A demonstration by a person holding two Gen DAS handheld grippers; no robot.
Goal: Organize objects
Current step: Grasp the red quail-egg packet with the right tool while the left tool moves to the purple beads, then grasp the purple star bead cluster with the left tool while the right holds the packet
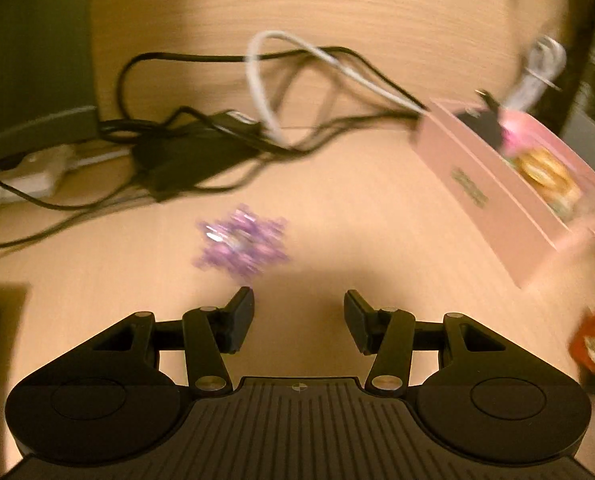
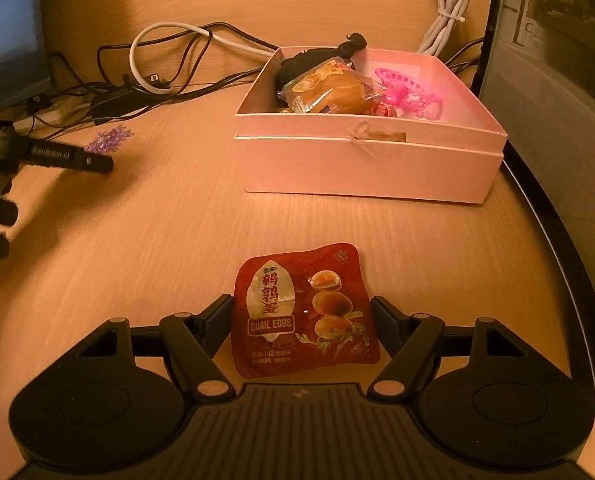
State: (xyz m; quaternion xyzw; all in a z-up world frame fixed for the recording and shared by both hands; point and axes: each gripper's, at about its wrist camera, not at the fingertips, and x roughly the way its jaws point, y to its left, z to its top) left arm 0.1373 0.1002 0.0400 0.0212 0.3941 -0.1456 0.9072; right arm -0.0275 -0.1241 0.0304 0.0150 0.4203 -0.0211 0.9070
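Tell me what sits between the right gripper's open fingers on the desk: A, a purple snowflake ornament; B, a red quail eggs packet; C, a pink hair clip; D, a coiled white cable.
B: in the right wrist view the red quail eggs packet lies flat on the desk between the right gripper fingers, which stand apart on either side.

The bench (image 2: 145,216) is pale matt wood grain, and on it near the matt pink cardboard box (image 2: 369,164) lie a glossy red foil quail-egg packet (image 2: 303,312) and a glittery purple plastic snowflake (image 2: 109,140).
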